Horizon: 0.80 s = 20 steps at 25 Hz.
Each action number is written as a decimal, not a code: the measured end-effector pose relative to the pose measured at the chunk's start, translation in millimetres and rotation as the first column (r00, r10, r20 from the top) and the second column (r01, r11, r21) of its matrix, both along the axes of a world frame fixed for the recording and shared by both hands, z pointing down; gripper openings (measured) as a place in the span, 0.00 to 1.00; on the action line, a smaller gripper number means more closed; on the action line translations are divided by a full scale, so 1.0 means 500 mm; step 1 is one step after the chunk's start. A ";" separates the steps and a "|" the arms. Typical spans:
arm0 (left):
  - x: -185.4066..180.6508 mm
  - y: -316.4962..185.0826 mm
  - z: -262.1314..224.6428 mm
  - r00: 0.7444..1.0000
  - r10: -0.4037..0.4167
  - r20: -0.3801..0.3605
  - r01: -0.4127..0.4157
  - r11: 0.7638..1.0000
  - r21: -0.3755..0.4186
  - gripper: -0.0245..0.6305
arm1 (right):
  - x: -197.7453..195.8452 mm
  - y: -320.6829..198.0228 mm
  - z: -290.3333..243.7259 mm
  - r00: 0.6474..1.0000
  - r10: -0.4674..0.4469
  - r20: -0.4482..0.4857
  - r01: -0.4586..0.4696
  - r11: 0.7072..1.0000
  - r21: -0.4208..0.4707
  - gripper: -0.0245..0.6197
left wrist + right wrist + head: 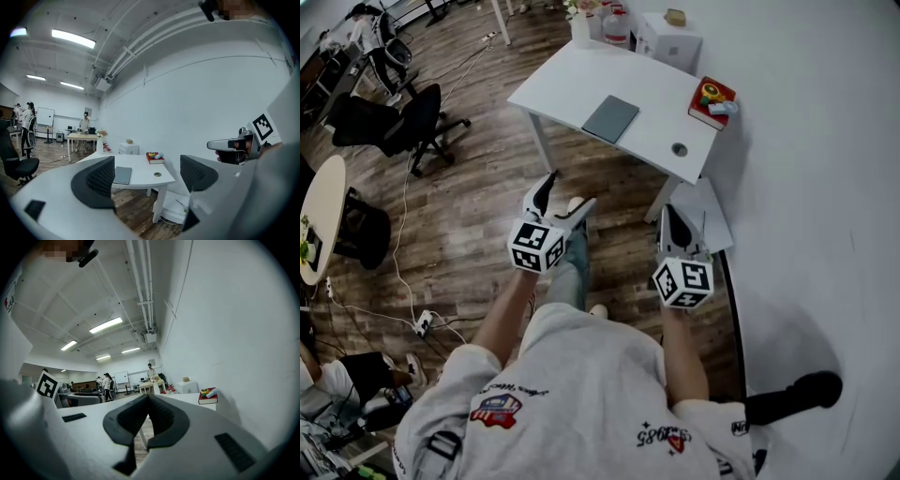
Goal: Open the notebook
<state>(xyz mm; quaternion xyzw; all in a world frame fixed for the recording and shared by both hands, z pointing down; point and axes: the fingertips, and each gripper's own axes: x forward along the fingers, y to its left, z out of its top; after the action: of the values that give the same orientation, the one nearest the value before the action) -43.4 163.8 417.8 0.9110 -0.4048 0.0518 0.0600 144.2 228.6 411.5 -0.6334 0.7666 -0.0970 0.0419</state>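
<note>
Plainly unopened, the grey notebook (610, 118) lies flat with its cover down near the middle of the white worktop (572, 84), a red book (711, 103) at the far corner, so the whole job looks yet to be done. A person stands back from it on the wood floor, both arms bent at the waist: the left claw (565, 197) spread wide and empty, the right claw (678, 225) pinched together on nothing, both well apart from the notebook.

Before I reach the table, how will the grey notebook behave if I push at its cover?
The notebook lies flat and looks thin, so it is probably light. The white table looks smooth, so a push may slide it rather than lift the cover. Nothing stands against it to stop it.
</note>
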 end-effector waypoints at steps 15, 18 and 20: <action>0.096 -0.279 0.095 0.995 0.088 0.051 -0.085 0.994 -0.065 0.68 | 0.060 -0.241 0.065 0.998 0.060 -0.008 -0.061 0.997 -0.056 0.04; 0.108 -0.384 0.121 0.991 0.119 0.066 -0.113 0.991 -0.076 0.68 | 0.058 -0.341 0.081 0.997 0.075 -0.015 -0.076 0.994 -0.073 0.04; 0.115 -0.459 0.131 0.987 0.143 0.074 -0.137 0.987 -0.084 0.68 | 0.055 -0.412 0.080 0.996 0.087 -0.023 -0.088 0.993 -0.082 0.04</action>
<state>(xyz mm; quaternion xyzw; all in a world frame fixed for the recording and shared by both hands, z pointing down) 14.0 -65.8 483.3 0.9314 -0.3394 0.1079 0.0757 171.9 22.8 451.7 -0.6685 0.7338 -0.1204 0.0124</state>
